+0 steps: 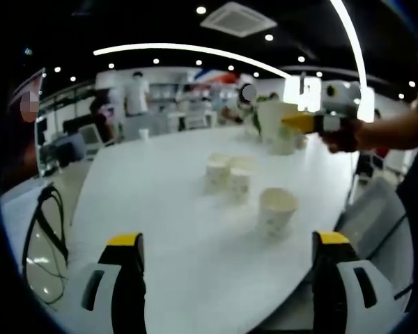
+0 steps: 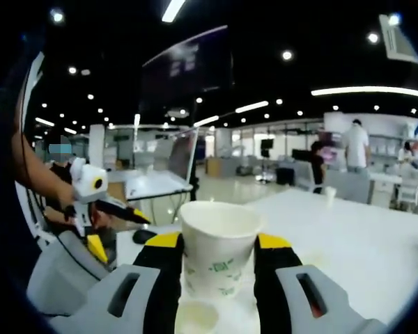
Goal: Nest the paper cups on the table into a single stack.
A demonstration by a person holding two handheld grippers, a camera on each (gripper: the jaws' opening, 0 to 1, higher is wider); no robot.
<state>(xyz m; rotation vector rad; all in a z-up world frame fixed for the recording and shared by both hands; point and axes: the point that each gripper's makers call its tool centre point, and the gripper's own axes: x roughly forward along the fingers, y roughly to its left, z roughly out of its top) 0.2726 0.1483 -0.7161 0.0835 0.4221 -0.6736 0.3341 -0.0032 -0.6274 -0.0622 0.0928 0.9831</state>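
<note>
You are holding a white paper cup (image 2: 218, 250) upright between the yellow-tipped jaws of your right gripper (image 2: 219, 245), which are pressing on both its sides, and it is hanging above the white table (image 2: 348, 236); a second cup (image 2: 196, 316) is sitting just below it at the bottom of the right gripper view. In the left gripper view that same held cup (image 1: 275, 124) is showing at the far end of the table, lifted by the right gripper (image 1: 308, 123) in your hand (image 1: 343, 135). Nearer, three loose cups are standing on the table: one cup (image 1: 276, 211) closest to you and two cups (image 1: 228, 175) touching each other just beyond it. Your left gripper (image 1: 230, 240) is hovering with its jaws spread wide, gripping nothing, well short of the cups. People (image 1: 135, 95) are standing at desks in the background
</note>
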